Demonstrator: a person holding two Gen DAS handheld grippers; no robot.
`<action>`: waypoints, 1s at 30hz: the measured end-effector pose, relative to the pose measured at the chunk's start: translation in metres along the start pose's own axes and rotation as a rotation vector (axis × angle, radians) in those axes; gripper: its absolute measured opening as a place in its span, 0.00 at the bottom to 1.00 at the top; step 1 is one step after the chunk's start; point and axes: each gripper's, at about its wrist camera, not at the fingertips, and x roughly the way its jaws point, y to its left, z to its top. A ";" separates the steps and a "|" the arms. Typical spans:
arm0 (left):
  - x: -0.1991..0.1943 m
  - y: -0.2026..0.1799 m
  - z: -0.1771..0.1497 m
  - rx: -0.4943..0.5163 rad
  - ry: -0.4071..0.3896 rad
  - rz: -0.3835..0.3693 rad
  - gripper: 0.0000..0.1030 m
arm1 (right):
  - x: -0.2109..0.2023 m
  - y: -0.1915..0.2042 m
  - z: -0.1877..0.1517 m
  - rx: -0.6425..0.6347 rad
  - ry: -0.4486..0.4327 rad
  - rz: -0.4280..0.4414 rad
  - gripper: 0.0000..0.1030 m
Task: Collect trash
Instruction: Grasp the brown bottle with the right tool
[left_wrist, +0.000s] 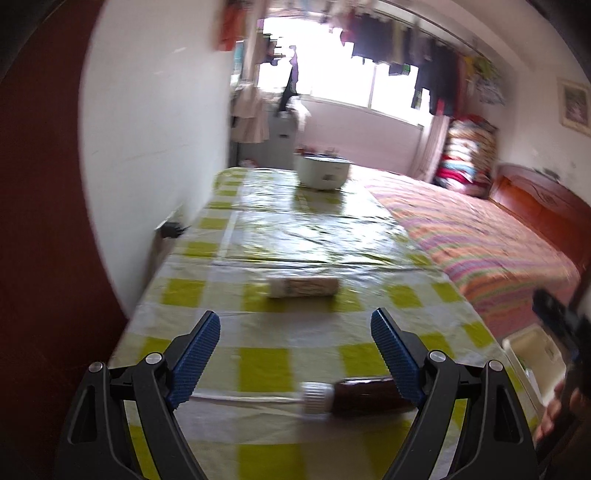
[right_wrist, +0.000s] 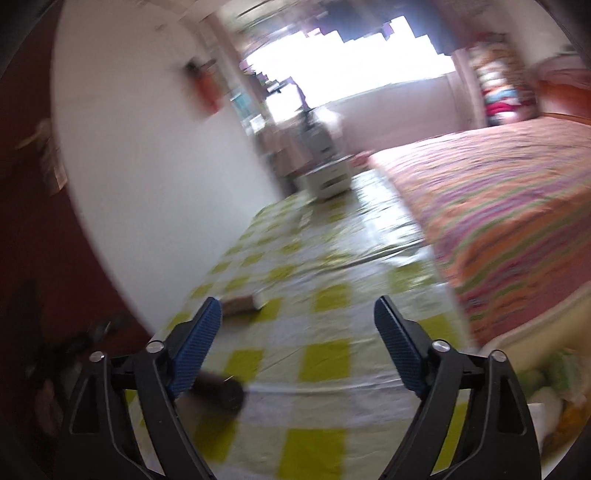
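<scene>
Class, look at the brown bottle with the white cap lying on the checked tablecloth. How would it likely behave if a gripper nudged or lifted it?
The brown bottle lies on its side and looks round, so a nudge would probably roll it. Its body looks smooth, so it might slip between the fingers. It appears rigid, though its contents and weight cannot be told.

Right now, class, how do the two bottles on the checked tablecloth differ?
The brown bottle is dark with a white cap; the white bottle is pale with a printed label. The brown bottle lies between the open left claw's fingers, the white bottle farther off. Both lie on their sides.
</scene>
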 end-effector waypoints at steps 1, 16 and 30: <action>0.000 0.009 0.001 -0.023 0.002 0.013 0.79 | 0.006 0.009 -0.003 -0.024 0.029 0.036 0.82; 0.006 0.071 0.003 -0.204 0.034 0.047 0.79 | 0.125 0.166 -0.026 -0.738 0.661 0.621 0.81; 0.009 0.063 0.003 -0.123 0.058 0.046 0.79 | 0.191 0.192 -0.072 -1.009 0.997 0.550 0.57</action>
